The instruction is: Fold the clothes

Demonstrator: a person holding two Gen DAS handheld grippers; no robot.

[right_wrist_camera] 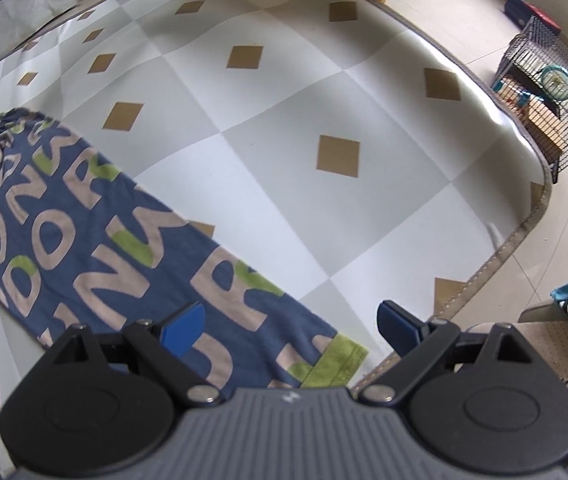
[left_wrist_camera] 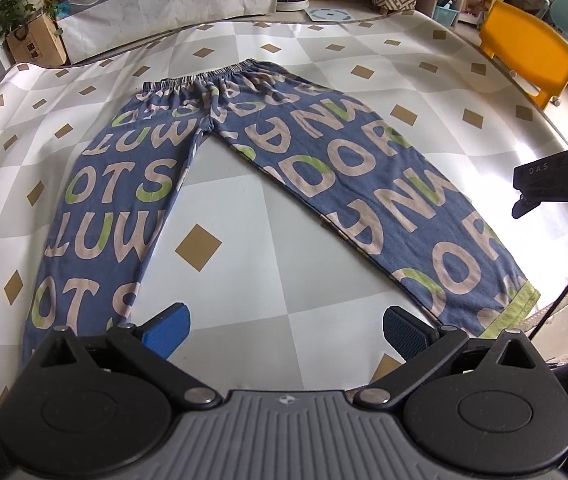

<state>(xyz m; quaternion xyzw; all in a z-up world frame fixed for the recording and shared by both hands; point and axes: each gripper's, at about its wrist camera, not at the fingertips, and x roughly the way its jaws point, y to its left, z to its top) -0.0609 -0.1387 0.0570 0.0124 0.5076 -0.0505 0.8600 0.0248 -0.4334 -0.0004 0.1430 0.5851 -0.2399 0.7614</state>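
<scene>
Left wrist view: blue trousers (left_wrist_camera: 244,168) printed with big pink and green letters lie flat on the checked table cover (left_wrist_camera: 324,52), waistband (left_wrist_camera: 220,76) at the far end, both legs running back toward the camera and splayed in a V. The left leg (left_wrist_camera: 100,224) runs almost straight toward the left gripper (left_wrist_camera: 286,330) and passes under its left finger (left_wrist_camera: 170,330). The right leg (left_wrist_camera: 404,208) angles off to the right, ending in a green cuff (left_wrist_camera: 516,312) near the table edge. The left gripper's jaws are spread wide and empty, poised over bare table between the two legs. The right gripper (left_wrist_camera: 556,196) shows at the right edge, above and beside the right cuff; from here I cannot tell its opening.

Right wrist view: the right leg (right_wrist_camera: 116,240) runs diagonally from upper left down to the green cuff (right_wrist_camera: 336,360), which sits between the fingers of the right gripper (right_wrist_camera: 290,326), just ahead of the body. Jaws wide apart, gripping nothing; contact with the cloth is unclear. The table edge (right_wrist_camera: 484,268) runs close on the right.

Judgement: each gripper is nearest its own leg end. The fold likely turns on the right leg's slant, bringing it left onto the other leg.
</scene>
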